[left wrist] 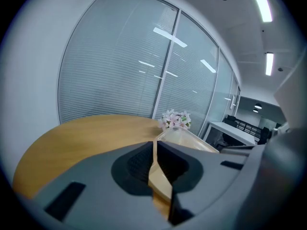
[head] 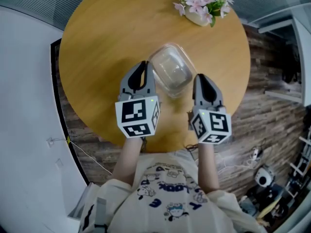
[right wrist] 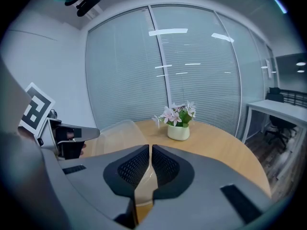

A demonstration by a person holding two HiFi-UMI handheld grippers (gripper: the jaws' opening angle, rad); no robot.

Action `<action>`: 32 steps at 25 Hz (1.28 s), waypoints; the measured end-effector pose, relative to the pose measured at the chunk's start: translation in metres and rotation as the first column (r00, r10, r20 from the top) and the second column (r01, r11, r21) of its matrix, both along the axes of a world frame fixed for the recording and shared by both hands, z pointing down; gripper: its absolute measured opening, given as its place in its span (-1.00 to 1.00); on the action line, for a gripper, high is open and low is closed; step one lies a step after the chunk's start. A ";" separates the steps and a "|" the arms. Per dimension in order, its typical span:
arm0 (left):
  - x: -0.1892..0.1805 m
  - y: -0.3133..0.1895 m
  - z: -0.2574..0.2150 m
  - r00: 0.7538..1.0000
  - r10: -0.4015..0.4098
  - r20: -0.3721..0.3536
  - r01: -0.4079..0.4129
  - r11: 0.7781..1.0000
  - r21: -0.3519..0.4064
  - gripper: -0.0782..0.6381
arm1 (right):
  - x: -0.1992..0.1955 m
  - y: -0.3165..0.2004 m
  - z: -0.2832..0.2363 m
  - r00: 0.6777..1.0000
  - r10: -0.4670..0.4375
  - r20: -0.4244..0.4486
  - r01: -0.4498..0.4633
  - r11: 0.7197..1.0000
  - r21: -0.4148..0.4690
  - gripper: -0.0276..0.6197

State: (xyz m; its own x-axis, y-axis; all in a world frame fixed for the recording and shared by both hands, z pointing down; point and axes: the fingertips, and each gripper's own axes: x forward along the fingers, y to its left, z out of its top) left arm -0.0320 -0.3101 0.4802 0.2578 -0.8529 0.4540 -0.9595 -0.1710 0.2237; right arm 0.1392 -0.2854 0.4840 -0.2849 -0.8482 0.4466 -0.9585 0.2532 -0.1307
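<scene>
A clear plastic container (head: 171, 71) sits on the round wooden table (head: 107, 42), between the tips of both grippers. My left gripper (head: 144, 67) is just left of it, jaws pressed together with nothing between them; in the left gripper view (left wrist: 155, 146) the container's rim (left wrist: 189, 137) shows just past the tips on the right. My right gripper (head: 200, 79) is at the container's right side, also shut and empty. In the right gripper view (right wrist: 149, 150) the container (right wrist: 112, 134) lies ahead on the left, and neither gripper touches it.
A white pot of pink flowers (head: 201, 4) stands at the table's far edge, also seen as the flower pot (right wrist: 178, 129) and flowers (left wrist: 176, 120). Glass walls with blinds lie behind. The left gripper (right wrist: 72, 139) shows at the right gripper view's left. Wood floor and cables lie below.
</scene>
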 end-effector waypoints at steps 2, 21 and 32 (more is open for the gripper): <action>-0.002 0.003 -0.011 1.000 -0.006 0.002 0.006 1.000 0.025 -0.70 | -0.002 0.002 -0.008 1.000 -0.003 -0.002 0.004 1.000 0.022 -0.85; -0.018 0.036 -0.103 0.997 -0.072 -0.004 0.071 0.973 0.221 -0.70 | -0.015 0.020 -0.093 0.999 -0.048 0.018 0.042 0.974 0.222 -0.85; -0.030 0.054 -0.151 0.993 -0.118 0.005 0.110 0.940 0.323 -0.70 | -0.028 0.029 -0.136 0.995 -0.101 0.025 0.088 0.943 0.320 -0.85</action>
State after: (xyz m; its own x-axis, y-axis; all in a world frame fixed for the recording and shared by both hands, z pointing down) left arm -0.0618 -0.2560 0.3296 0.1424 -0.9776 0.1550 -0.9812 -0.1188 0.1517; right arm 0.1110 -0.2564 0.3478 -0.3826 -0.9126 0.1443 -0.9239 0.3768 -0.0663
